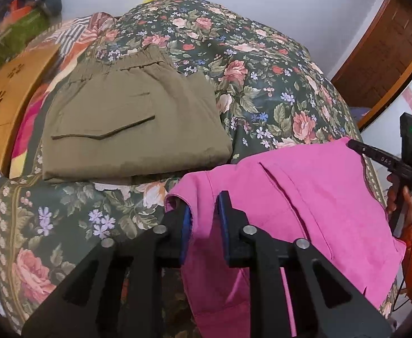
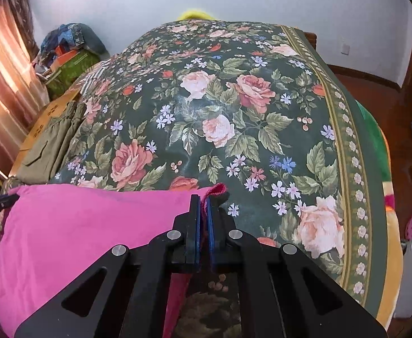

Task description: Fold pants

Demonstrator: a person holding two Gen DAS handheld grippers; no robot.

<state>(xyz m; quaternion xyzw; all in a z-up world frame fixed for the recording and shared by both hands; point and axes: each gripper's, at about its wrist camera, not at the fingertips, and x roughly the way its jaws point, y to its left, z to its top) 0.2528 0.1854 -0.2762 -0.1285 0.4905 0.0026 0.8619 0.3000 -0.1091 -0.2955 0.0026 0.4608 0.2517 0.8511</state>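
Observation:
Pink pants [image 1: 304, 197] lie at the near edge of a bed with a dark floral cover [image 1: 262, 84]. My left gripper [image 1: 204, 211] is shut on a thick fold at the pants' left corner, pink cloth bunched between its blue pads. In the right wrist view my right gripper [image 2: 203, 205] is shut on the pants [image 2: 79, 225] at their right corner, a thin edge pinched between the pads. The right gripper's fingers [image 1: 375, 152] also show at the far right of the left wrist view, on the cloth's edge.
Folded olive-green pants [image 1: 127, 124] lie on the bed beyond the pink ones, also seen as the olive pants [image 2: 50, 140] at the left. A wooden board [image 1: 5, 107] and a pile of clothes [image 1: 17, 14] sit at the left. Bare floral cover [image 2: 220, 112] stretches ahead.

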